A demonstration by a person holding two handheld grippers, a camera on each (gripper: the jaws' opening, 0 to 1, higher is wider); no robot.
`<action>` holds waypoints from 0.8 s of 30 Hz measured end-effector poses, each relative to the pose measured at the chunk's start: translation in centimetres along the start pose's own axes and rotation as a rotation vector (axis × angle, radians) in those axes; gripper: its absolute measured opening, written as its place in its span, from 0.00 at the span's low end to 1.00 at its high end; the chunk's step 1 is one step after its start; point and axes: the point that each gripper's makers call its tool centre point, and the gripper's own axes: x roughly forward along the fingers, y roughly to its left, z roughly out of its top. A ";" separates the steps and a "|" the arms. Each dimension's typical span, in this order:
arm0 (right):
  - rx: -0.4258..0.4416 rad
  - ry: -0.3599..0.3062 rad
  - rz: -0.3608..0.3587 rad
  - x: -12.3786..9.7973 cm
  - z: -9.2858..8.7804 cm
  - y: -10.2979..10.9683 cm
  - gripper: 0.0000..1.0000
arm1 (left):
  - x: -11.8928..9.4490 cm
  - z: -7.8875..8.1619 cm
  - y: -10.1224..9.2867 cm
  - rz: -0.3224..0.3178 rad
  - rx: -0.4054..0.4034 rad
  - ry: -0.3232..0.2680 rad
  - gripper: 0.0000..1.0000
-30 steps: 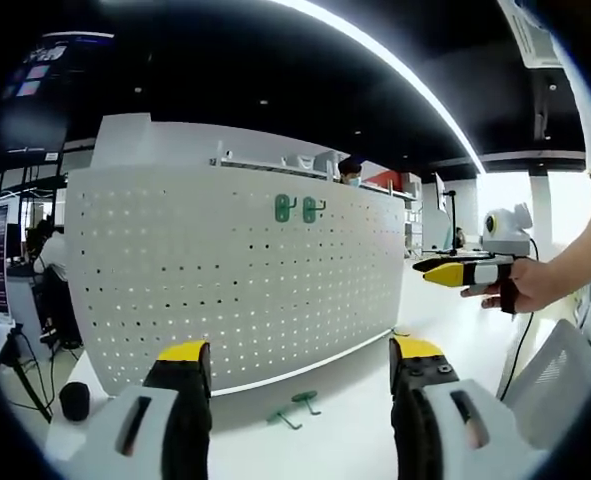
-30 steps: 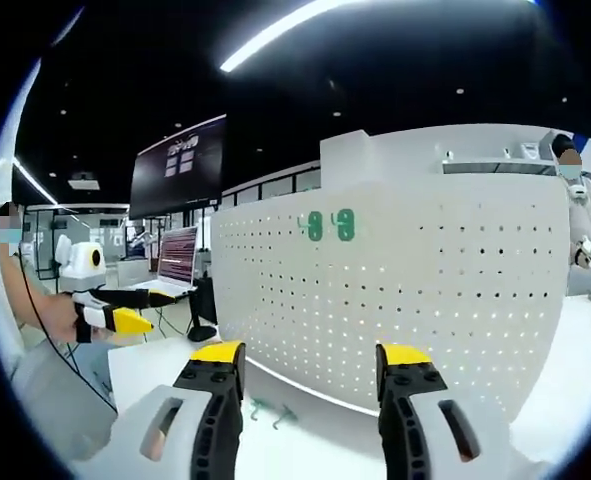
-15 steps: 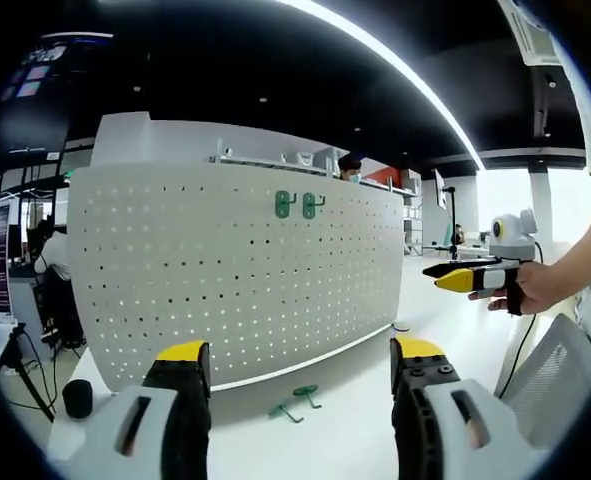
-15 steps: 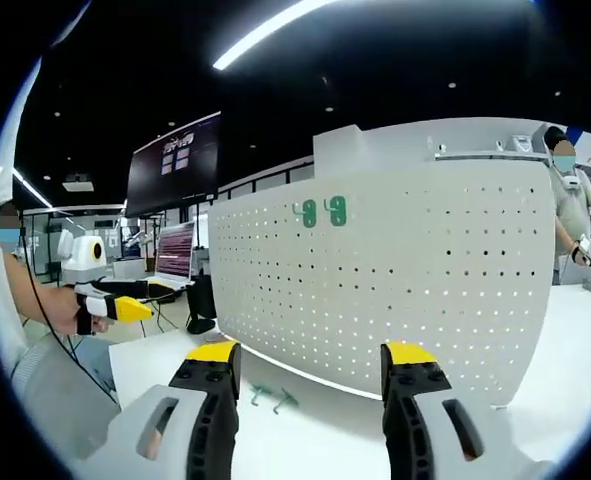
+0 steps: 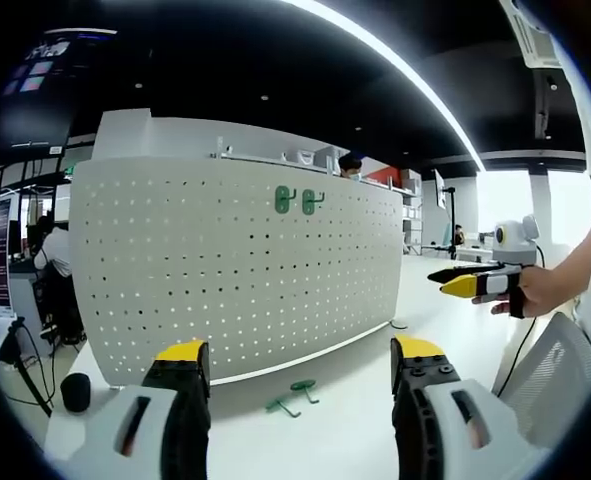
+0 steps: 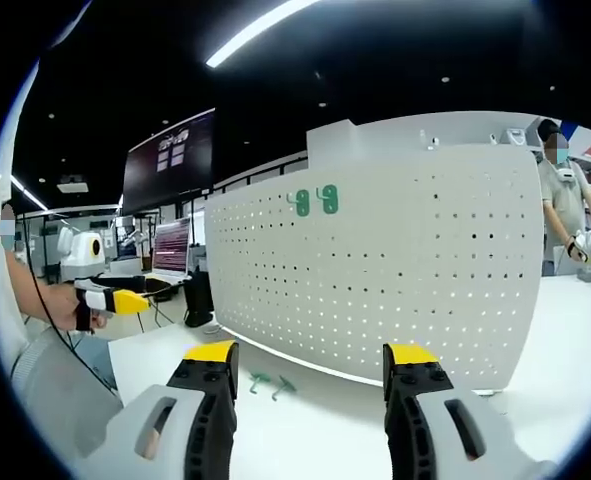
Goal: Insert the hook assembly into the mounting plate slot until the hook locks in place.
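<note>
A white pegboard plate (image 5: 235, 270) stands upright on the white table (image 5: 345, 430). Two green hooks (image 5: 298, 201) hang side by side near its top edge, also in the right gripper view (image 6: 315, 201). Two more green hooks (image 5: 293, 397) lie loose on the table at the board's foot, likewise in the right gripper view (image 6: 272, 383). My left gripper (image 5: 300, 350) stands open and bare, well short of the loose hooks. My right gripper (image 6: 309, 353) is open too, holding nothing. Each gripper appears in the other's view, held in a hand: the right gripper (image 5: 472, 281), the left gripper (image 6: 123, 298).
A small black round object (image 5: 73, 392) sits on the table at the board's left end. A laptop (image 6: 171, 252) and a large dark screen (image 6: 170, 160) lie beyond the board. A person (image 6: 560, 195) stands behind its right end. A grey mesh chair back (image 5: 560, 385) is at the right.
Both views have drifted a little, so the pegboard sits slightly differently. The right gripper has moved a bit right and down in the left gripper view. The hooks have not moved.
</note>
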 end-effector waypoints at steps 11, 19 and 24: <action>0.011 0.021 -0.007 -0.9 -1.1 0.1 0.57 | -0.5 -0.5 0.1 0.006 -0.008 0.007 0.76; 0.009 0.032 -0.009 -1.4 -1.5 0.0 0.57 | -0.7 -0.8 0.2 0.008 -0.012 0.010 0.76; 0.013 0.035 -0.007 -1.3 -1.6 -0.1 0.57 | -0.7 -0.9 0.2 0.008 -0.011 0.014 0.76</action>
